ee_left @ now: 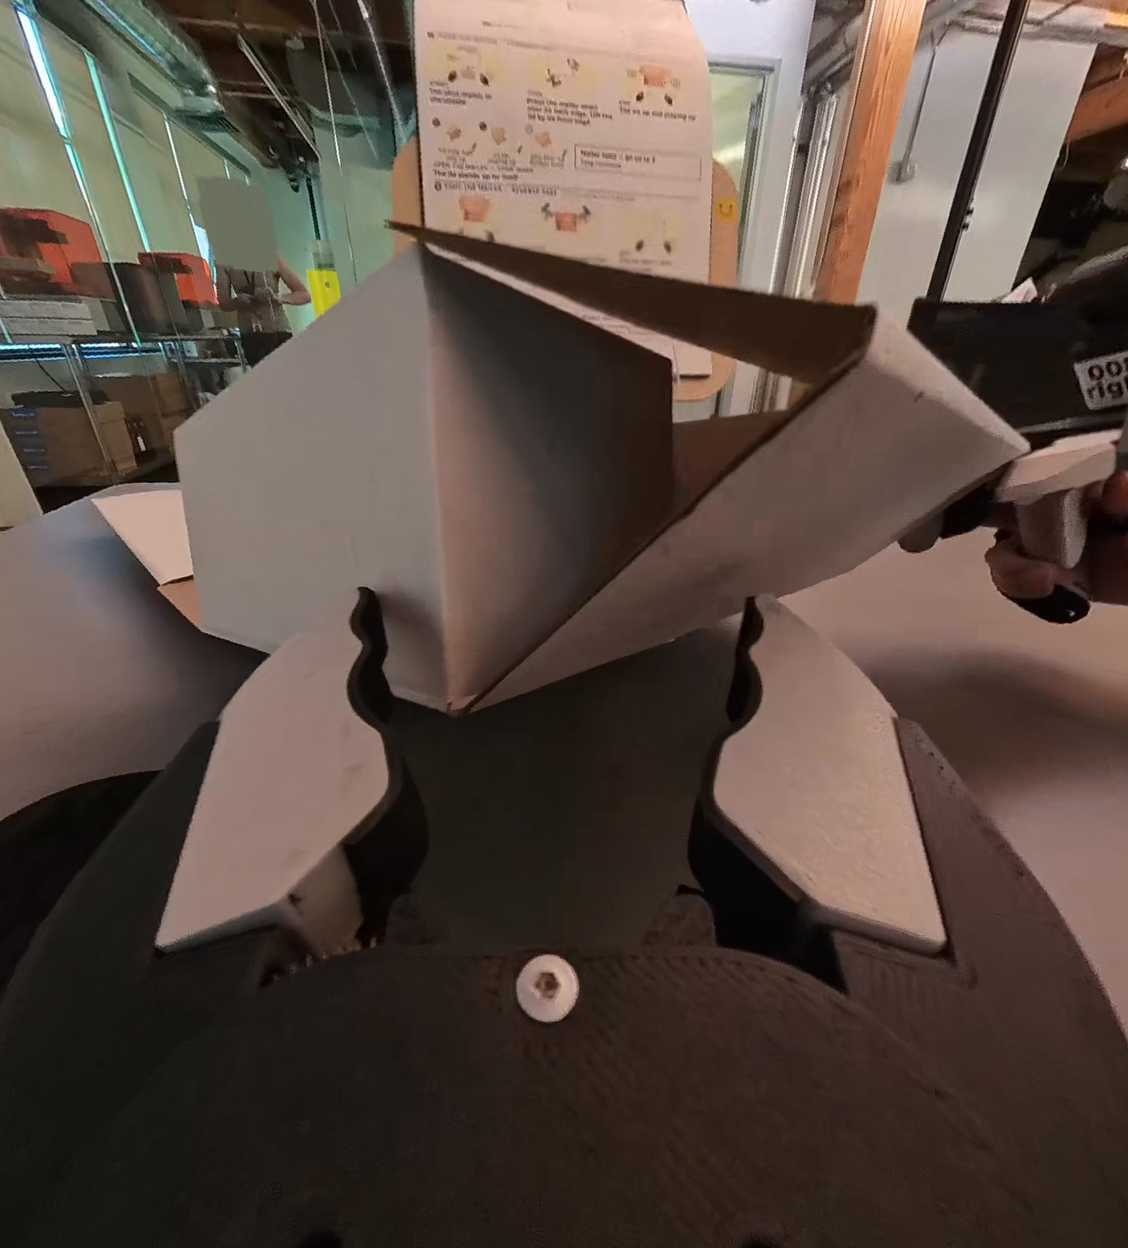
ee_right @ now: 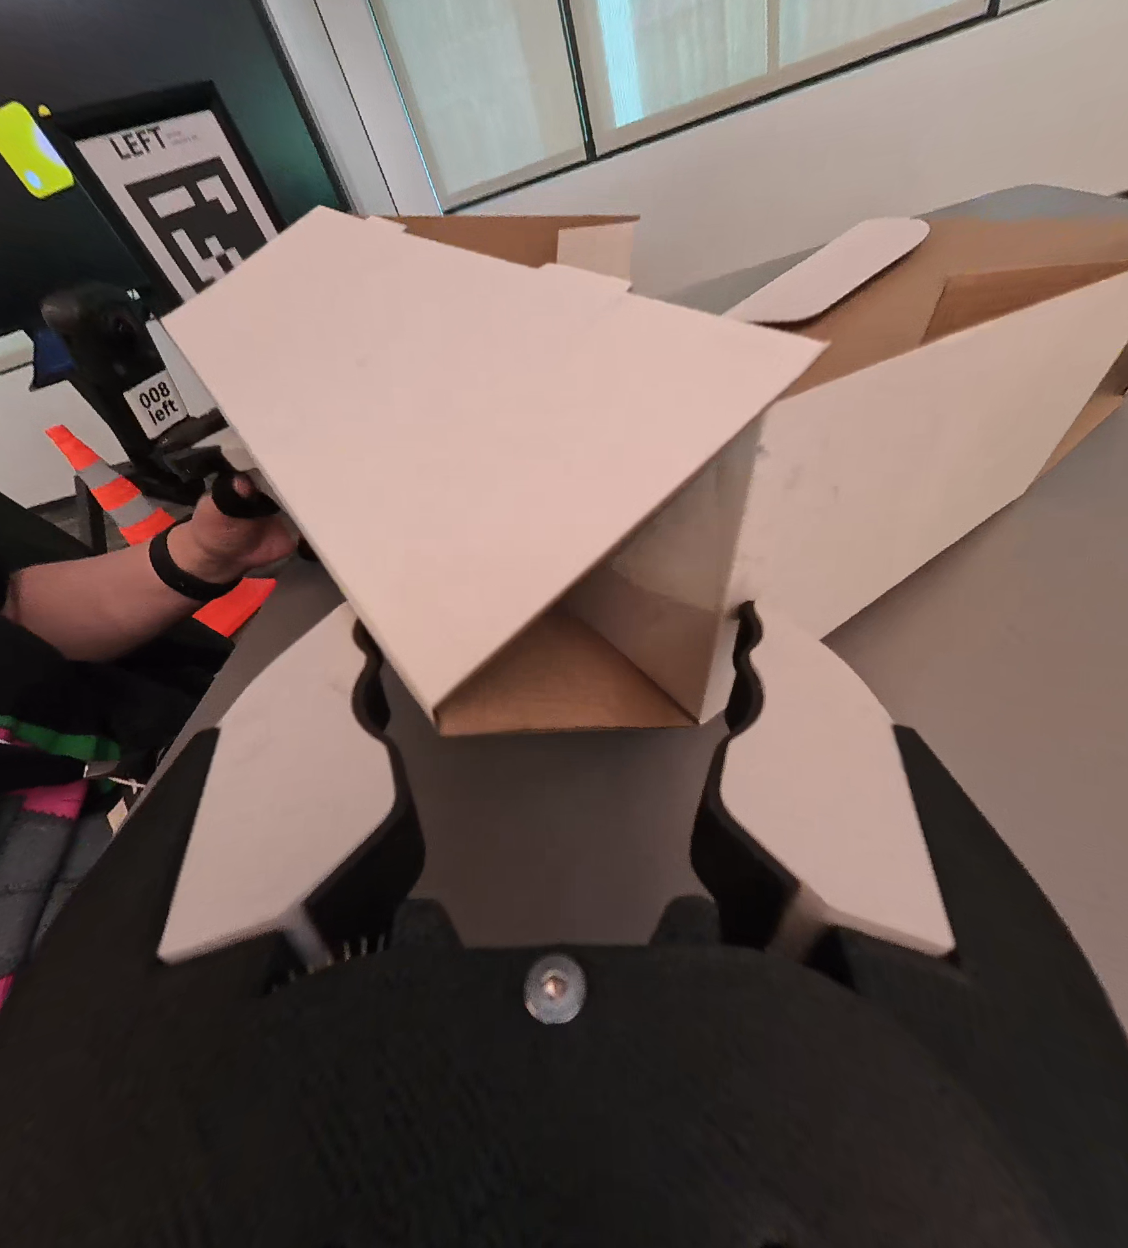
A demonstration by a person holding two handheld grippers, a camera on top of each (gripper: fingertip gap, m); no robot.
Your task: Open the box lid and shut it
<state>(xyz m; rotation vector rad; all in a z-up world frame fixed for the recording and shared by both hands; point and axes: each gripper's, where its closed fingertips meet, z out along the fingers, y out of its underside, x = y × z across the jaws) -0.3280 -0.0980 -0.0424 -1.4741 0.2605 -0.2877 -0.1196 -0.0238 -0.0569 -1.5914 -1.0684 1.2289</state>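
Observation:
A white cardboard box with a brown inside stands on the grey table. Its lid is partly raised, with a wedge-shaped gap under it. My left gripper is open, and a lower corner of the box sits between its fingers without being pinched. In the right wrist view the lid slopes down toward my right gripper, which is open with the lid's front corner between its fingers. The right gripper also shows in the left wrist view, at the lid's front edge. The left gripper shows beyond the box.
A second open cardboard box stands behind on the right. An orange traffic cone is at the left. A flat card sheet lies left of the box. An instruction poster hangs behind, with shelves far left.

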